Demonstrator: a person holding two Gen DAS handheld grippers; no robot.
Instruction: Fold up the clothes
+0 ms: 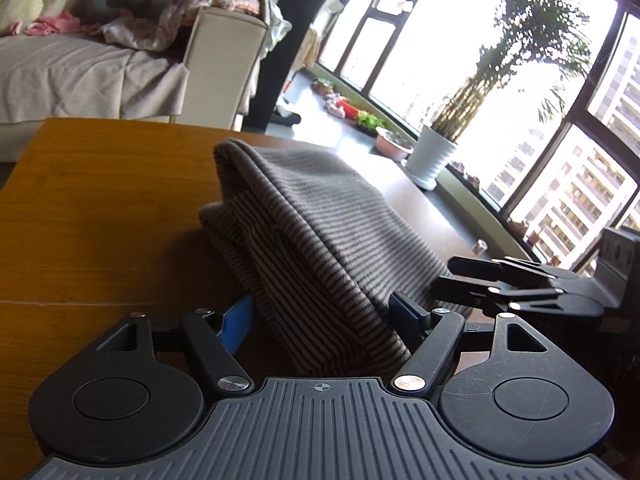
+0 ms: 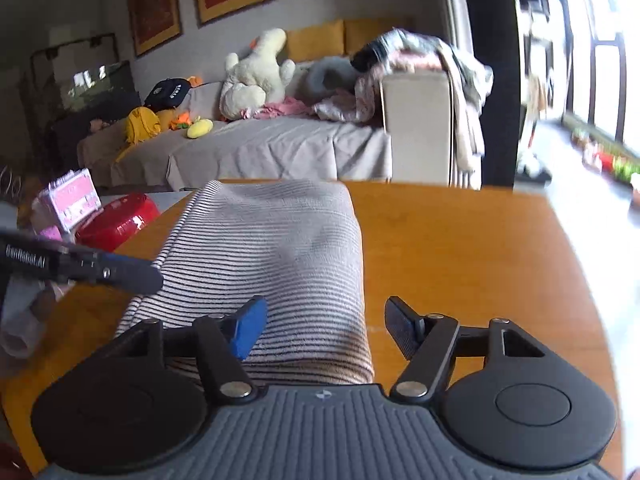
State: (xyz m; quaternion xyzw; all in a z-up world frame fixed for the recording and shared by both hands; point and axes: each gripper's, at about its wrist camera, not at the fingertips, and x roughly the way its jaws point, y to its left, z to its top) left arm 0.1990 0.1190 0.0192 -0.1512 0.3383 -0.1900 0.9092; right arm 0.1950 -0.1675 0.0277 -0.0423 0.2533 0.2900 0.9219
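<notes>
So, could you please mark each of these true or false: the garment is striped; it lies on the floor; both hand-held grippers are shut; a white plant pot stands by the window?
1. The garment is striped. True.
2. It lies on the floor. False: it rests on the wooden table.
3. Both hand-held grippers are shut. False: the left hand-held gripper and the right hand-held gripper are open, with fabric between the fingers.
4. A white plant pot stands by the window. True.
</notes>
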